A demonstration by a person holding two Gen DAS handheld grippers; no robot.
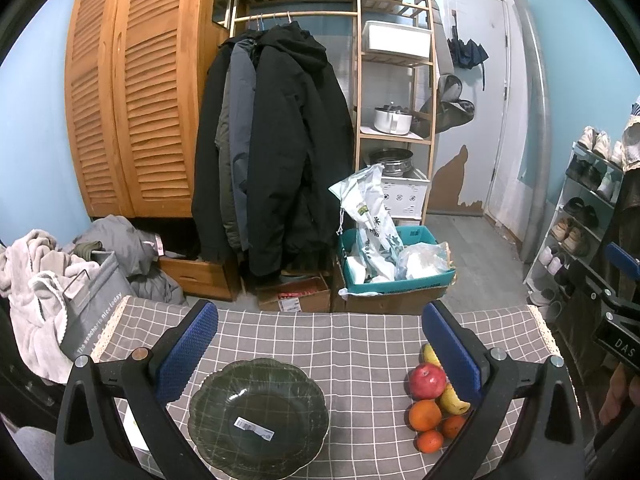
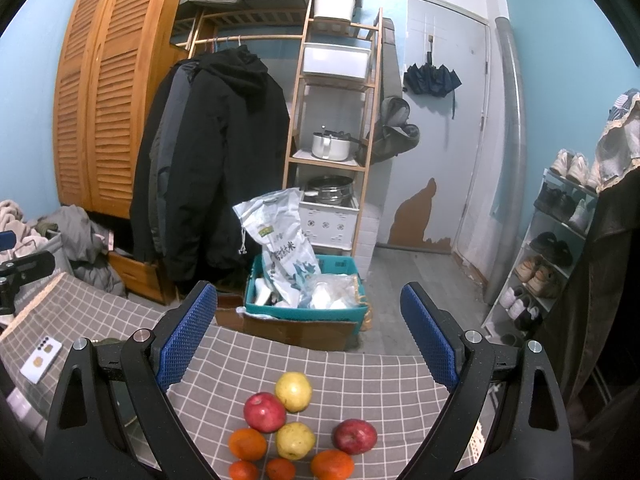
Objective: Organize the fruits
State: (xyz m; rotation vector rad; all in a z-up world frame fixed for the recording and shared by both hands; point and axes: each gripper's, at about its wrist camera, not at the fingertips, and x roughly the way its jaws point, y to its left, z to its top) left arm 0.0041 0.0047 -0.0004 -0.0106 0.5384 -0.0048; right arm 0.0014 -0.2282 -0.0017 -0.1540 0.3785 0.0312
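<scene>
Grey checked cloth covers the surface (image 1: 360, 340). Toward its left edge lies a white phone (image 2: 40, 359); next, the empty dark green plate (image 1: 258, 414) sits under the left tool (image 1: 320, 354), spread wide and holding nothing. Toward the right edge, the fruit pile (image 2: 298, 432) of apples, pears and oranges clusters below the wide, empty right tool (image 2: 308, 338).

Your left finger (image 1: 452, 354) hides part of the yellow fruit (image 1: 452, 400); frame edge clips the lowest oranges (image 2: 244, 471).
</scene>
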